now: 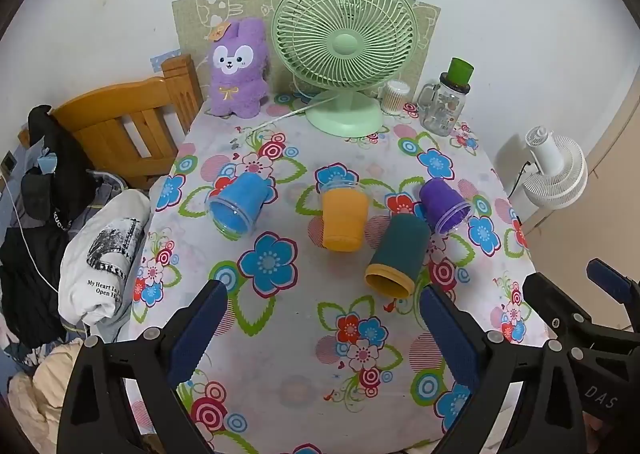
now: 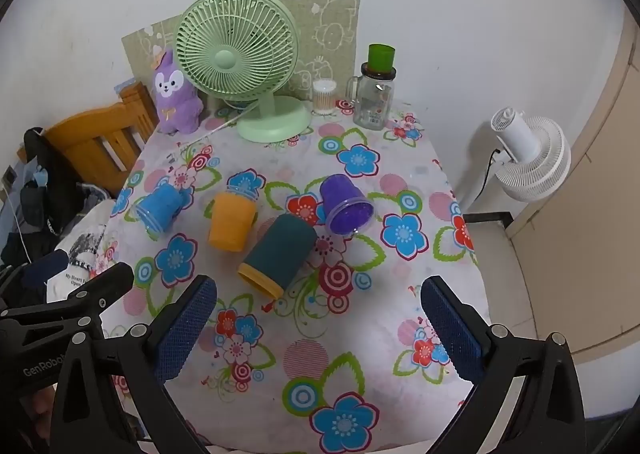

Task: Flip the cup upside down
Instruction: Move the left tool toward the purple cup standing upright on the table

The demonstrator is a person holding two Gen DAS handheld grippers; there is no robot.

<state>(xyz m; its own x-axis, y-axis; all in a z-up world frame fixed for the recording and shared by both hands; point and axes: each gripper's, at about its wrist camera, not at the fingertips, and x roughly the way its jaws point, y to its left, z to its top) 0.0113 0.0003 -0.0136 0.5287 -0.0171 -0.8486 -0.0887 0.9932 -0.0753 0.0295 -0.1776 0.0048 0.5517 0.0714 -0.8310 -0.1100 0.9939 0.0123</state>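
Observation:
Several cups lie on their sides on the flowered tablecloth: a blue cup [image 1: 236, 205] [image 2: 158, 207], an orange cup [image 1: 344, 219] [image 2: 231, 219], a dark green cup with a yellow rim [image 1: 396, 256] [image 2: 278, 254] and a purple cup [image 1: 446, 203] [image 2: 346, 205]. My left gripper [image 1: 324, 322] is open and empty, above the near part of the table, short of the cups. My right gripper [image 2: 320, 318] is open and empty too, just in front of the green cup. Each gripper shows at the edge of the other's view.
At the back of the table stand a green desk fan [image 1: 344, 53], a purple plush toy [image 1: 238, 69], a cotton-swab jar [image 1: 394, 95] and a glass mug jar with a green cap [image 1: 446, 101]. A wooden chair [image 1: 128, 121] and clothes are left; a white fan [image 1: 554, 169] is right.

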